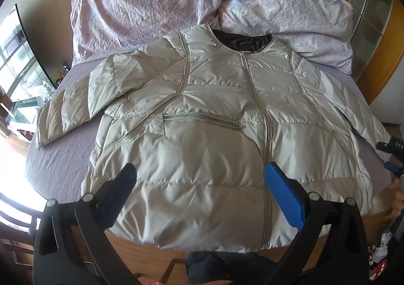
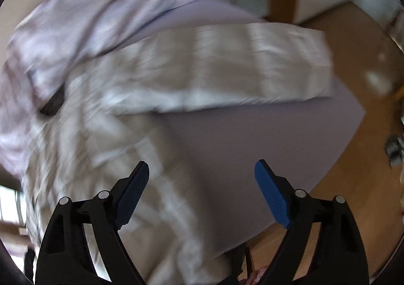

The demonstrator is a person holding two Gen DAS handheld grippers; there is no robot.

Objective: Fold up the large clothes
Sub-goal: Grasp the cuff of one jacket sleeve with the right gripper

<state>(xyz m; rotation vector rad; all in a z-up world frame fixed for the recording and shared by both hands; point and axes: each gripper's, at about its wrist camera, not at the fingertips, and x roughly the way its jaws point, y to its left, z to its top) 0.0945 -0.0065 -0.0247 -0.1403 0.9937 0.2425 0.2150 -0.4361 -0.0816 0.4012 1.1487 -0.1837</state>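
Jacket [image 1: 202,133]: quilted cloth, glossy sheen, centre of frame.
Lining [image 1: 245,41]: dark, matt.
Duvet [image 1: 176,4]: crinkled matt cloth, top.
Sheet [image 1: 58,161]: plain matt cloth, left.
Left gripper [image 1: 199,184]: matt black plastic; textured blue pads [image 1: 285,199].
Floor [image 2: 353,196]: smooth wood.

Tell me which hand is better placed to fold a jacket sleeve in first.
Right, probably. The right gripper hangs open beside the jacket, facing its outstretched sleeve. The left gripper, also open, hovers over the hem, away from either sleeve.
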